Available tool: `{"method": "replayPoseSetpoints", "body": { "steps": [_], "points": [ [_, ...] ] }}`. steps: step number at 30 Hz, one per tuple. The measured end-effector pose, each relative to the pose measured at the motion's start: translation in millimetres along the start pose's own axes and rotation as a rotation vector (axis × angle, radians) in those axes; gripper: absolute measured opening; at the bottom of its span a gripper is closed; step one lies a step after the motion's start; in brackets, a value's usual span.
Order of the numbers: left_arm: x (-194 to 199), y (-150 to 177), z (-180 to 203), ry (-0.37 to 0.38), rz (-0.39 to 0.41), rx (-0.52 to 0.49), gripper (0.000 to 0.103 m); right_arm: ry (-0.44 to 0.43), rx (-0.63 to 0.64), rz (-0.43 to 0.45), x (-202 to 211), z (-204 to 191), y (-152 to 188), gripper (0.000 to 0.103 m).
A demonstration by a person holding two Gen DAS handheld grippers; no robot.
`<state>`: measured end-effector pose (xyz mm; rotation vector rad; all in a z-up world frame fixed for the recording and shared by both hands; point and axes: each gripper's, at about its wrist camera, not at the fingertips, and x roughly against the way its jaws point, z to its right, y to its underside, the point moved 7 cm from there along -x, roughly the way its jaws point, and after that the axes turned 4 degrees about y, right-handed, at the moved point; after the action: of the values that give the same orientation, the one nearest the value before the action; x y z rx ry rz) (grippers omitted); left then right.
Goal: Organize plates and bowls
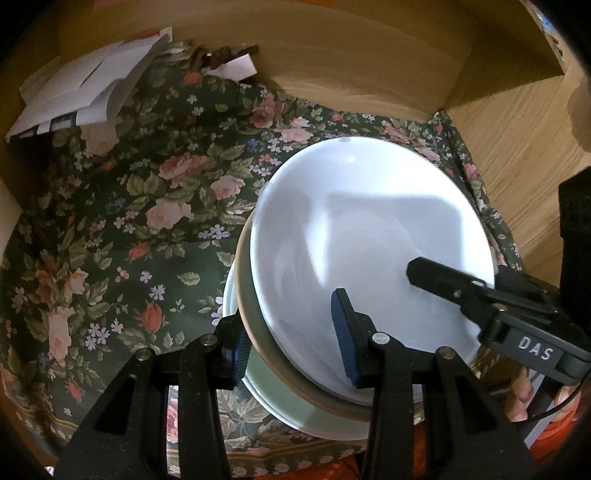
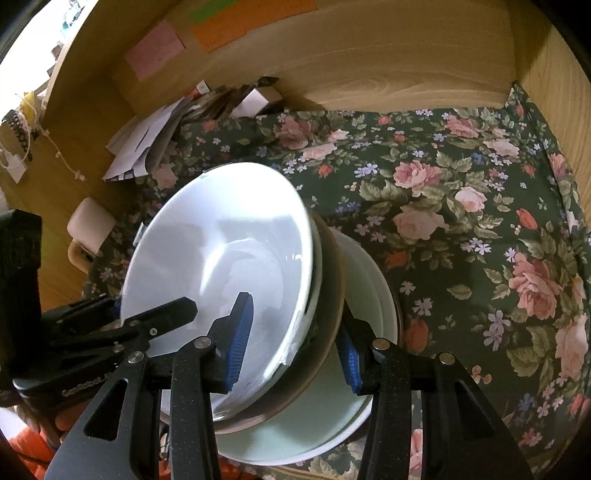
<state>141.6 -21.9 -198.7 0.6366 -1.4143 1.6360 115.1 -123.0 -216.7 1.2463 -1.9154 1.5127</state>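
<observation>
Bowls: a stack of three dishes near the front edge of the cloth-covered top, toward its right side in the left wrist view; both grippers hold it.
Cloth (image 2: 461, 206): dark green with roses, covering the whole top; rumpled at the back left.
Wood wall (image 2: 369, 66): pale board along the back edge of the cloth, with side boards at left and right.
White bowl (image 1: 369, 240): uppermost, tilted, its inside facing the cameras.
Brown dish (image 2: 328, 314): directly under the white bowl; only its rim shows.
Green bowl (image 2: 373, 295): lowest and widest; whether it rests on the cloth I cannot tell.
Papers (image 1: 85, 92): loose white sheets heaped in the back left corner, well apart from the stack.
Notes (image 2: 255, 18): orange, green and pink slips stuck on the back wall.
Left gripper (image 1: 291, 343): partly closed across the stack's near rim, one blue pad inside the white bowl, the other outside against the brown dish.
Right gripper (image 2: 295, 339): partly closed on the stack's opposite rim, one pad inside the white bowl, the other outside by the green bowl.
Hand (image 1: 521, 395): fingertips at the right gripper's handle.
</observation>
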Motion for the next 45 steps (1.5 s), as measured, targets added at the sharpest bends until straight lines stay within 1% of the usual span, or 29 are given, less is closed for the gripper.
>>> {"method": "replayPoseSetpoints", "body": {
  "steps": [2, 3, 7, 10, 13, 16, 18, 21, 25, 27, 29, 30, 31, 32, 34, 38, 40, 45],
  "points": [
    [1, 0, -2, 0.014, 0.002, 0.006, 0.04, 0.005, 0.013, 0.013, 2, -1, 0, 0.041],
    [4, -1, -3, 0.008, 0.018, 0.002, 0.04, 0.005, 0.016, 0.02, 3, -2, 0, 0.042],
    [23, -9, -2, -0.032, 0.102, -0.023, 0.041, 0.032, 0.038, 0.068, 16, -3, -6, 0.042],
    [35, -15, -1, -0.061, 0.153, -0.034, 0.041, 0.035, 0.04, 0.099, 27, -3, -11, 0.042],
    [55, -22, 3, -0.075, 0.226, -0.045, 0.046, 0.037, 0.056, 0.153, 45, -7, -17, 0.043],
    [82, -28, 8, -0.086, 0.317, -0.061, 0.048, 0.053, 0.095, 0.222, 67, -16, -21, 0.046],
    [95, -30, 13, -0.095, 0.369, -0.075, 0.051, 0.056, 0.116, 0.275, 83, -22, -24, 0.051],
    [120, -29, 21, -0.118, 0.461, -0.102, 0.057, 0.056, 0.143, 0.363, 109, -33, -26, 0.056],
    [149, -25, 31, -0.138, 0.566, -0.119, 0.063, 0.051, 0.171, 0.446, 133, -46, -25, 0.063],
    [159, -22, 35, -0.145, 0.604, -0.125, 0.068, 0.053, 0.184, 0.479, 141, -51, -24, 0.069],
    [169, -19, 38, -0.146, 0.647, -0.125, 0.076, 0.069, 0.202, 0.52, 151, -55, -22, 0.075],
    [173, -16, 39, -0.145, 0.664, -0.123, 0.078, 0.073, 0.209, 0.534, 155, -57, -21, 0.079],
    [178, -14, 41, -0.144, 0.687, -0.124, 0.082, 0.078, 0.217, 0.548, 158, -59, -20, 0.081],
    [181, -12, 42, -0.144, 0.698, -0.127, 0.085, 0.083, 0.224, 0.561, 162, -60, -19, 0.084],
    [189, -6, 46, -0.144, 0.728, -0.133, 0.09, 0.087, 0.233, 0.582, 168, -63, -17, 0.087],
    [196, 1, 52, -0.142, 0.756, -0.141, 0.094, 0.089, 0.232, 0.613, 175, -63, -13, 0.101],
    [198, 4, 54, -0.141, 0.768, -0.14, 0.096, 0.098, 0.234, 0.634, 180, -64, -10, 0.103],
    [201, 10, 57, -0.132, 0.78, -0.137, 0.098, 0.1, 0.239, 0.646, 185, -66, -4, 0.103]
  ]
}}
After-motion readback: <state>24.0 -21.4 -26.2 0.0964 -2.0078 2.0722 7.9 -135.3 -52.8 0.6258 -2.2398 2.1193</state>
